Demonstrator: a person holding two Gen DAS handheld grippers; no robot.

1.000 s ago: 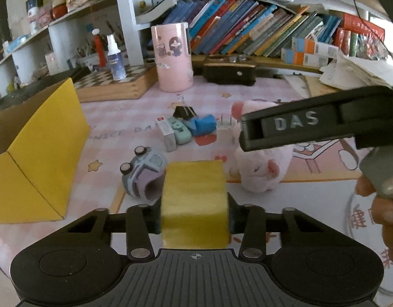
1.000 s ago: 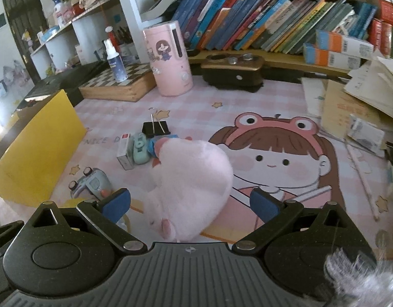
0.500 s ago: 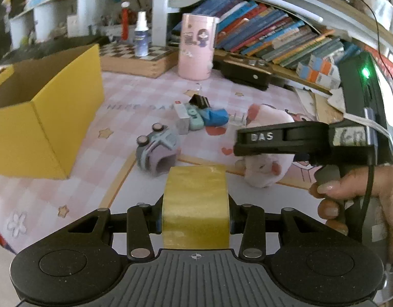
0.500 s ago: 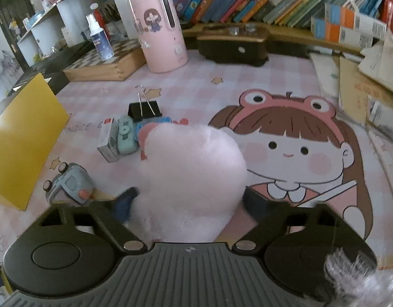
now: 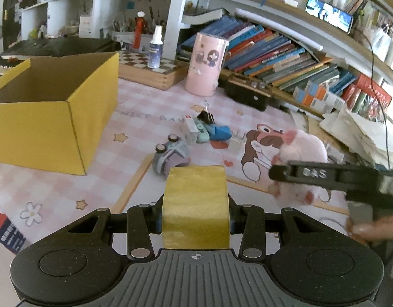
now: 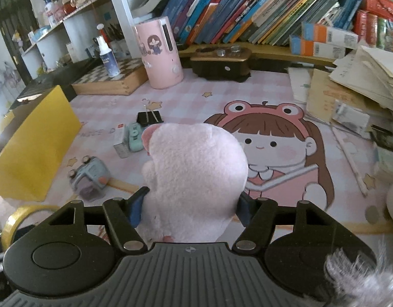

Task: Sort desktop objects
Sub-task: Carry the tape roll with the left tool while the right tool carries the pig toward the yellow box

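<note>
While the right gripper's (image 6: 190, 208) jaws are closing on the pink plush pig (image 6: 193, 176), its soft body could slip; the left gripper's (image 5: 195, 217) jaws clamp a yellow tape roll (image 5: 195, 204) near the yellow box (image 5: 50, 117).

"DAS" on the right gripper (image 5: 285, 172); "NICE DA…" on the pink desk mat (image 5: 135, 128).

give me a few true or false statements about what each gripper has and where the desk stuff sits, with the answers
1. The left gripper holds a roll of yellow tape. True.
2. The right gripper has the toy car between its fingers. False: its closing fingers press a pink plush toy; the toy car lies on the mat.
3. The yellow box is open at the top. True.
4. The black binder clip lies inside the yellow box. False: it lies on the mat near the pink canister.
</note>
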